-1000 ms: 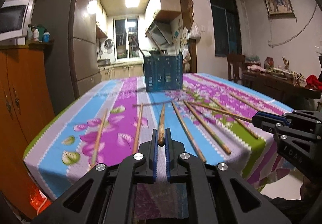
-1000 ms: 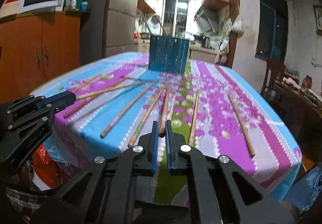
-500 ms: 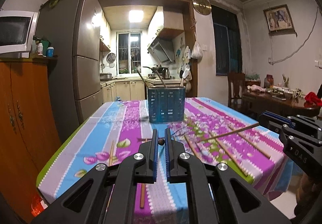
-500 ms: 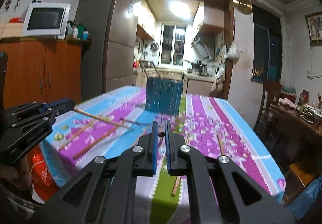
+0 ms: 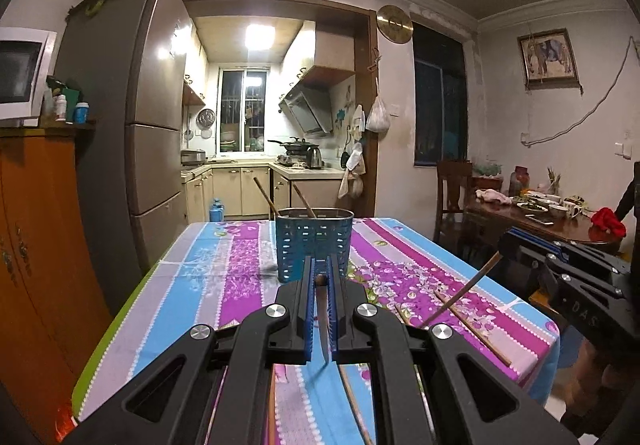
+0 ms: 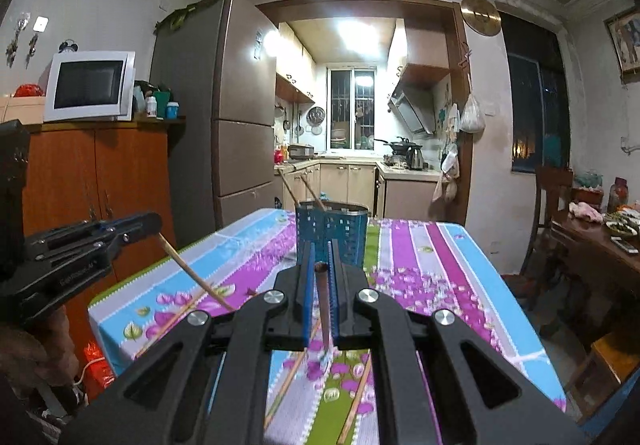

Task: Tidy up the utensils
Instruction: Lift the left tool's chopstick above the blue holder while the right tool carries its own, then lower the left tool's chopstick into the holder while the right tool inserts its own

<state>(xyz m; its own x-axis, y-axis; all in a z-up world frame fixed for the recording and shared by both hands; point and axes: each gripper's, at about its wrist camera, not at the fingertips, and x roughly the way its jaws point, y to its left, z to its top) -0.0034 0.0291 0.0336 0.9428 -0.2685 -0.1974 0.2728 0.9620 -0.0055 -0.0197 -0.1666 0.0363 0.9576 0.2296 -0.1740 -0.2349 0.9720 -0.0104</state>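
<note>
A blue perforated utensil basket [image 5: 314,243] stands on the table ahead of both grippers, with two wooden chopsticks leaning in it; it also shows in the right wrist view [image 6: 332,237]. My left gripper [image 5: 320,269] is shut on a wooden chopstick [image 5: 322,319] that hangs down, lifted above the table. My right gripper [image 6: 320,257] is shut on another chopstick [image 6: 324,309], also lifted. Each gripper shows in the other view: the right one [image 5: 505,245] with its chopstick [image 5: 460,297], the left one [image 6: 150,223] with its chopstick [image 6: 196,277].
Several loose chopsticks [image 5: 472,329] lie on the striped floral tablecloth [image 5: 224,285] near the front edge, some in the right wrist view [image 6: 168,325]. A wooden cabinet [image 6: 96,189] and fridge [image 5: 136,133] stand to the left. A second table [image 5: 540,213] with dishes is at the right.
Both grippers have risen from the table, each carrying a chopstick, and tilted up level toward the basket. The chopsticks now hang down from the jaws.
</note>
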